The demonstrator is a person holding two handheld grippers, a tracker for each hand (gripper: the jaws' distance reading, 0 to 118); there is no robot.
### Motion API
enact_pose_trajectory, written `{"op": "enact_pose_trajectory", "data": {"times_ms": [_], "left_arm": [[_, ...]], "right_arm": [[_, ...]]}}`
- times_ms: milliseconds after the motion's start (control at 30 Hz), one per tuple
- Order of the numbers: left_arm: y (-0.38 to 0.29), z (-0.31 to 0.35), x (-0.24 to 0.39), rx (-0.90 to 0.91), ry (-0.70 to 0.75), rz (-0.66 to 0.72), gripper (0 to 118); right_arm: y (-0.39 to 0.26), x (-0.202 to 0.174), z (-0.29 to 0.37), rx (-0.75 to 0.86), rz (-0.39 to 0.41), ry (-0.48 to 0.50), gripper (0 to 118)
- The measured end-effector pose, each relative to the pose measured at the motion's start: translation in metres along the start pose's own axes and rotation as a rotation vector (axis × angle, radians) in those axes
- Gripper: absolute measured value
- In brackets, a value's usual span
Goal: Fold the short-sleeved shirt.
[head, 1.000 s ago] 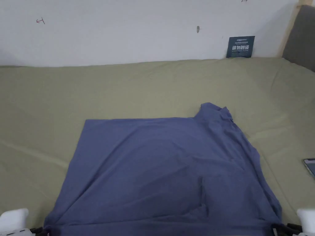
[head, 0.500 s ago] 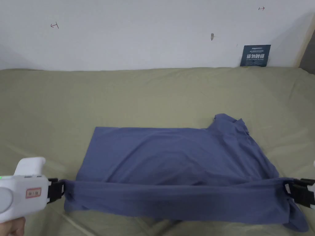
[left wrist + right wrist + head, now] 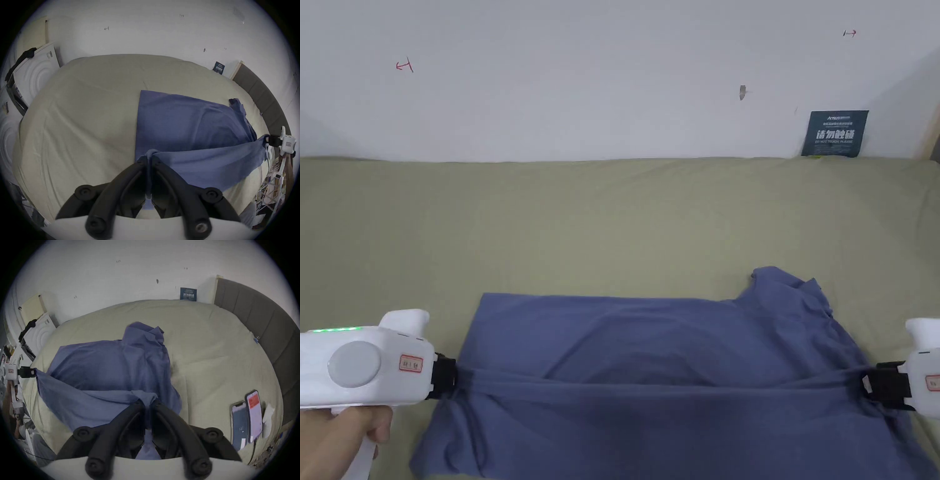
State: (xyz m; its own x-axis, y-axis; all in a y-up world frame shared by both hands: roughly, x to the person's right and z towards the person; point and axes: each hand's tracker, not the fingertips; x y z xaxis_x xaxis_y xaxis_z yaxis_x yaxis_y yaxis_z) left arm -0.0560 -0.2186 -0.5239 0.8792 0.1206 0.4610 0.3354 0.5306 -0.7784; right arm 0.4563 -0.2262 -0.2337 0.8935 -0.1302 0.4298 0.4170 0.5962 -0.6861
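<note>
One blue shirt (image 3: 650, 350) stretched between two clamped grippers over a green bed sheet (image 3: 581, 212)

Its near edge is lifted into a taut band while the far half lies flat on the sheet, a sleeve bunched at far right; the left gripper (image 3: 449, 377), held level by a hand (image 3: 337, 437), pinches the left end between both jaws, the right gripper (image 3: 867, 382) pinches the right end likewise, and two phones (image 3: 246, 418) lie side by side right of the shirt

We count one blue shirt (image 3: 675, 350), two grippers, left (image 3: 445, 377) and right (image 3: 872, 385), two phones (image 3: 246, 418), one wall sign (image 3: 834, 133)
</note>
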Motion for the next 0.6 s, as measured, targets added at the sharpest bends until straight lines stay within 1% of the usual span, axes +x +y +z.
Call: {"op": "enact_pose_trajectory", "data": {"times_ms": [67,133,167,200,233,267,300,333,467,500,533,567,600], "left_arm": [[-0.003,0.001,-0.003,0.044,-0.016,0.032,4],[-0.012,0.008,-0.003,0.097,0.006,0.032,4],[-0.016,0.014,-0.002,0.104,0.004,0.036,4],[-0.017,0.031,-0.002,0.155,-0.022,0.043,19],[-0.024,0.040,-0.002,0.120,-0.010,0.045,55],[-0.028,0.048,-0.001,0.115,-0.009,0.049,97],[-0.031,0.047,-0.007,0.111,-0.001,0.051,118],[-0.037,0.053,-0.007,0.110,0.006,0.051,115],[-0.070,0.060,-0.009,0.105,0.028,0.021,113],[-0.076,0.058,-0.010,0.088,0.036,0.022,104],[-0.081,0.059,-0.010,0.091,0.039,0.026,83],[-0.086,0.061,-0.008,0.080,0.014,0.031,47],[-0.088,0.061,-0.008,0.074,0.010,0.038,32]], "right_arm": [[-0.002,0.003,0.003,0.011,-0.025,0.010,10],[-0.010,0.003,0.011,0.023,-0.045,0.017,11],[-0.018,0.005,0.019,0.061,-0.063,0.027,18],[-0.023,0.007,0.026,0.072,-0.065,0.041,51],[-0.030,0.008,0.034,0.062,-0.069,0.027,90],[-0.039,0.009,0.040,0.067,-0.083,0.029,115],[-0.049,0.009,0.047,0.072,-0.087,0.031,118],[-0.059,0.008,0.053,0.069,-0.085,0.024,118],[-0.099,0.001,0.071,0.110,-0.064,-0.039,117],[-0.105,-0.001,0.070,0.101,-0.062,-0.048,109],[-0.113,-0.002,0.074,0.112,-0.066,-0.054,87],[-0.119,-0.001,0.076,0.102,-0.064,-0.042,50],[-0.123,-0.001,0.078,0.095,-0.067,-0.036,24]]}}
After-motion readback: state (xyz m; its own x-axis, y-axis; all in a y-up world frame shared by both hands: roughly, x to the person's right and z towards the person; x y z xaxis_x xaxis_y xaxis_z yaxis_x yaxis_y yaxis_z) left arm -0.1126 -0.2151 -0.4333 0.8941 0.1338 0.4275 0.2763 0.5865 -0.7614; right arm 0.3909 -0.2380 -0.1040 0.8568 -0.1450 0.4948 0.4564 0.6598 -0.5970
